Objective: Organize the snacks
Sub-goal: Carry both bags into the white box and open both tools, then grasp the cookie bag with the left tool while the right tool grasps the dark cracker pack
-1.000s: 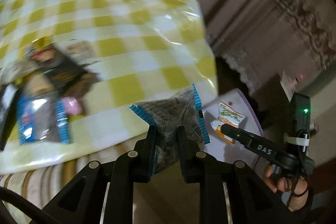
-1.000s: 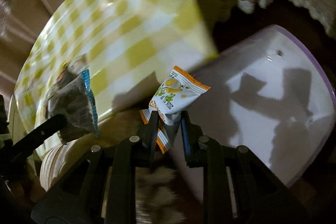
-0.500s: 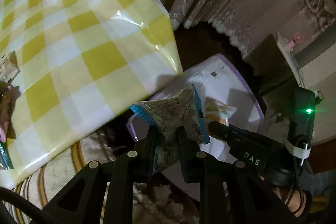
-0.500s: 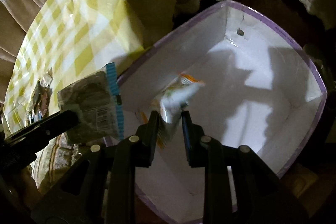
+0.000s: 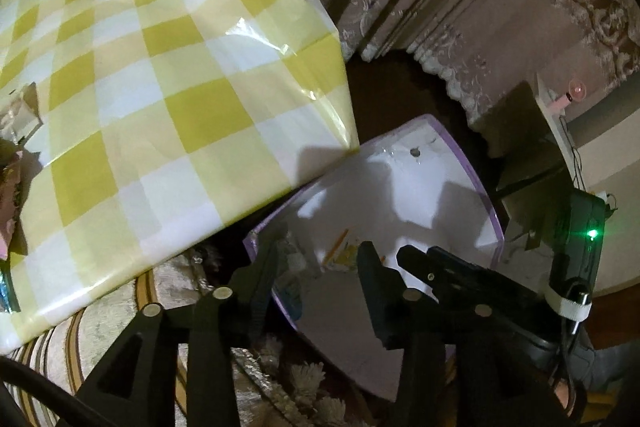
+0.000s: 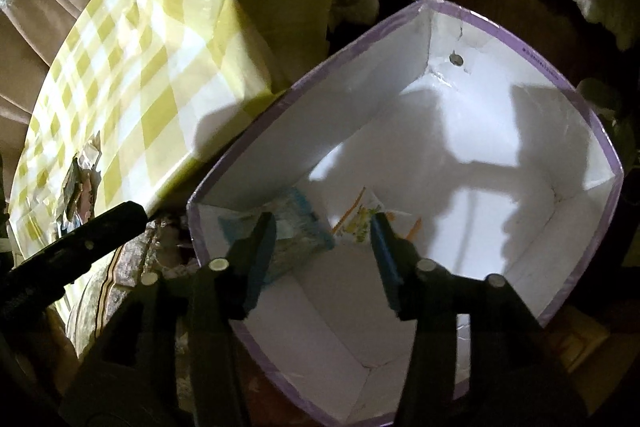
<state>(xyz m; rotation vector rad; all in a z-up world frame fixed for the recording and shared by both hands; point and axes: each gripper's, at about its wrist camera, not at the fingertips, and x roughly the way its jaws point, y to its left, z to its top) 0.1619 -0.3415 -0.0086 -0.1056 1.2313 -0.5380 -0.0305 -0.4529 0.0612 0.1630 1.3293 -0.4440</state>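
A white box with a lilac rim stands on the floor beside the checked table. Both grippers hang over it, pointing down. My left gripper has its jaws opening and nothing pressed between them. My right gripper is also opening, with no pad on any snack. Inside the box lie a blue-edged grey packet and a white packet with orange edges, both blurred and free of the pads. The right gripper's body shows in the left wrist view.
The yellow and white checked tablecloth covers a table left of the box. Several more snack packets lie on it far left. Lace-trimmed curtains hang behind. A patterned rug lies below the table edge.
Both grippers carried their packets from the table edge over the box, then opened. The blue-edged packet and the orange-edged packet left the jaws and now sit down in the box.
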